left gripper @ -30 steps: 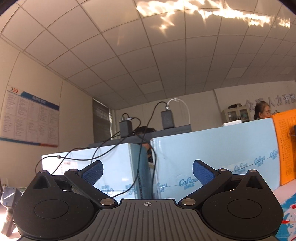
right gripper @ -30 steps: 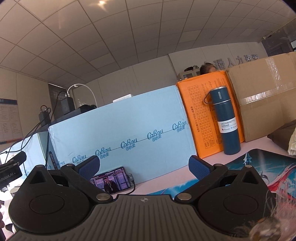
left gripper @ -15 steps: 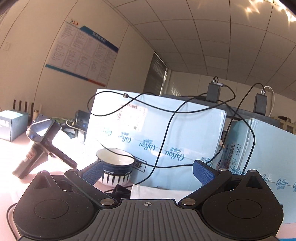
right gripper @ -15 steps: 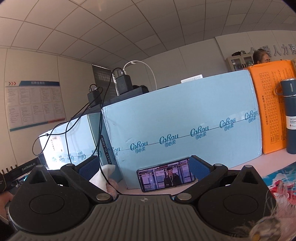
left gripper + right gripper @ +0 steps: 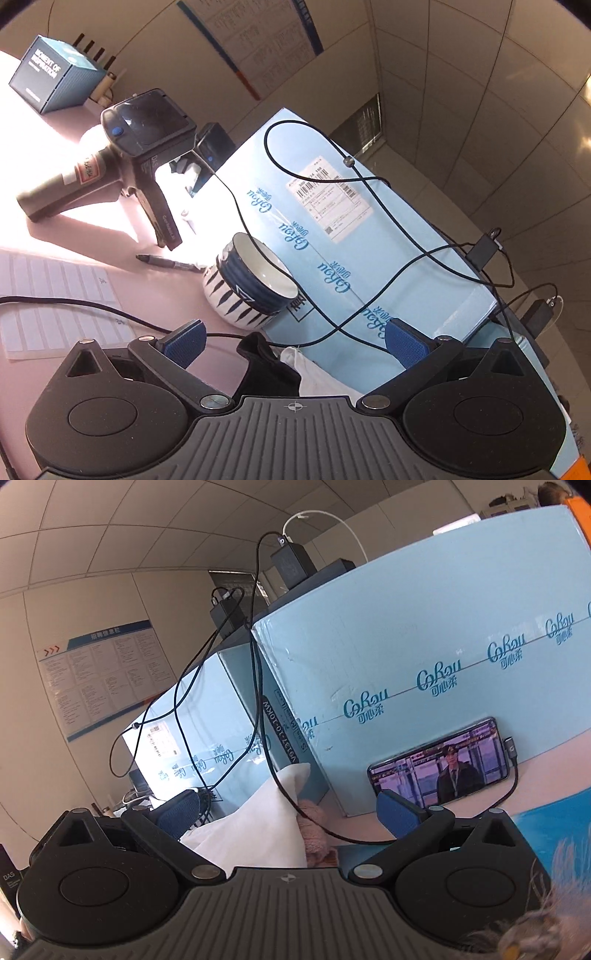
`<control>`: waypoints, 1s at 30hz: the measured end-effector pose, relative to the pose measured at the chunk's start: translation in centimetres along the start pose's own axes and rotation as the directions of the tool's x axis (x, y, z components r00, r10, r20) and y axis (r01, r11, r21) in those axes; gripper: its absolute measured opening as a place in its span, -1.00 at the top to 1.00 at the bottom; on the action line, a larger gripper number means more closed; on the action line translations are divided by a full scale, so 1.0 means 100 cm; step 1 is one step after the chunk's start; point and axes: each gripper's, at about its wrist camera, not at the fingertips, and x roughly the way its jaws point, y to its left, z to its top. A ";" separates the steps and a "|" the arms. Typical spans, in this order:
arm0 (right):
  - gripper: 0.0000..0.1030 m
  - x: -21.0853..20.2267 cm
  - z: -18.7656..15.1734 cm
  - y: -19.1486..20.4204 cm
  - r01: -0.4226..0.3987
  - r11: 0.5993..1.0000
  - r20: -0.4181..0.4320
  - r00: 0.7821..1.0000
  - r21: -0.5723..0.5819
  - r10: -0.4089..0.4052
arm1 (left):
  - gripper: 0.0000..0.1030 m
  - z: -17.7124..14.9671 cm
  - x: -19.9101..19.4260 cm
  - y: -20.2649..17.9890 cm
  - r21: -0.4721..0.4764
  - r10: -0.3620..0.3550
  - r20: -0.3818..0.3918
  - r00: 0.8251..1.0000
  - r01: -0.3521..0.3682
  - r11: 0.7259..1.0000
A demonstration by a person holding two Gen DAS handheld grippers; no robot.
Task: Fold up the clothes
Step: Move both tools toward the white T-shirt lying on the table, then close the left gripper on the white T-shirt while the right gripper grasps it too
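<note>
Clothes, black (image 5: 267, 369) and white (image 5: 314, 373), lie bunched on the pink table (image 5: 155, 295) just before the left gripper (image 5: 293, 341), near a bowl (image 5: 251, 286). Both grippers' jaws are spread and empty; the right gripper (image 5: 290, 810) faces white cloth (image 5: 258, 827).

The left tongs (image 5: 293, 341) stand with blue pads wide apart and nothing between them, over a pink counter (image 5: 147, 280). Just beyond them lie a black cloth (image 5: 267, 365) and a white cloth (image 5: 317, 374), touching each other, at the foot of a pale blue box (image 5: 332, 229). A striped bowl (image 5: 251, 286) stands against the box, a black pen (image 5: 166, 262) beside the bowl, a handheld scanner (image 5: 129, 155) farther from the bowl. Black cables (image 5: 388, 210) drape over the box.
</note>
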 end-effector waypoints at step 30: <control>0.76 0.072 -0.032 0.014 -0.198 0.903 -0.280 0.906 0.383 0.317 | -0.99 -0.023 0.023 -0.009 0.111 -0.025 -0.266 0.964 0.056 0.992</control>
